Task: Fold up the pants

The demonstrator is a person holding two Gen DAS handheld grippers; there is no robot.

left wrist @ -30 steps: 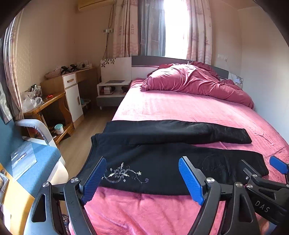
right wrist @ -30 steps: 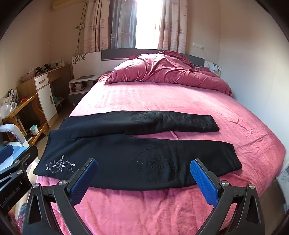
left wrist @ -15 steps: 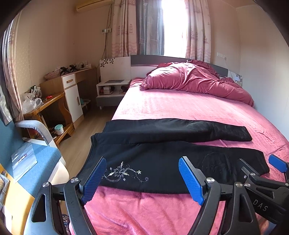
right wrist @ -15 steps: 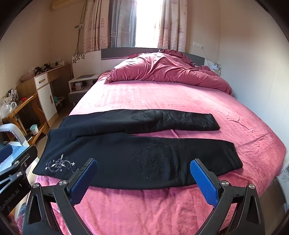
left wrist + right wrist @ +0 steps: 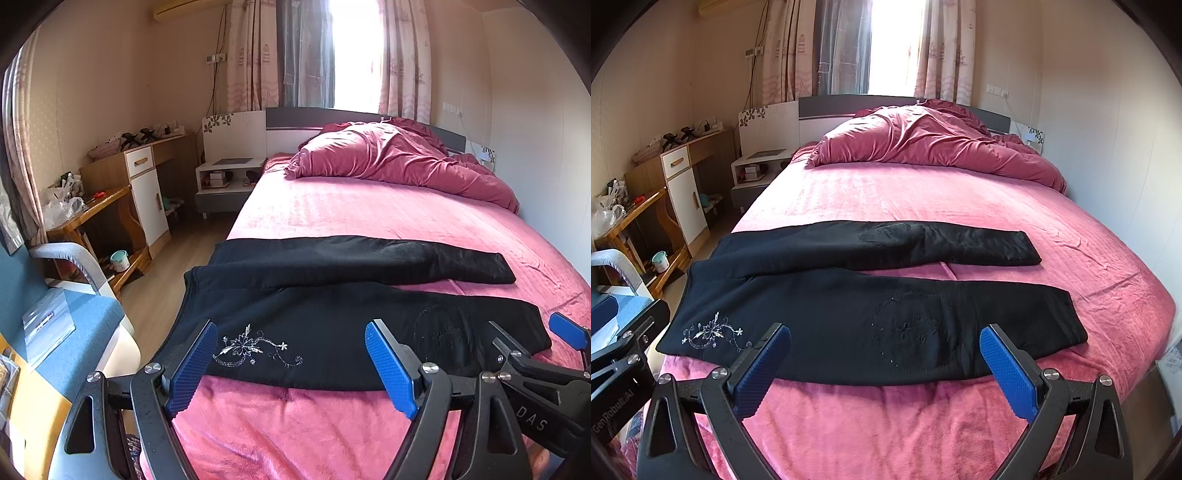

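Black pants (image 5: pixel 332 317) (image 5: pixel 849 314) lie flat across the pink bed (image 5: pixel 369 206) (image 5: pixel 923 195), waist at the left edge, both legs stretched to the right with a gap between them. White floral embroidery marks the near hip. My left gripper (image 5: pixel 291 354) hovers open over the near waist area, blue pads wide apart, nothing between them. My right gripper (image 5: pixel 886 358) hangs open above the near leg's lower edge, also holding nothing. The right gripper's body (image 5: pixel 546 373) shows at the right of the left wrist view.
A crumpled pink duvet (image 5: pixel 931 136) is piled at the headboard. Left of the bed stand a white nightstand (image 5: pixel 225 177), a wooden desk with a cabinet (image 5: pixel 140 177) and a chair with a blue seat (image 5: pixel 66 317). A wall runs along the bed's right.
Both cameras have risen and pulled back very slightly, so the pants sit a little lower in view. Both grippers stay open and the pants have not moved.
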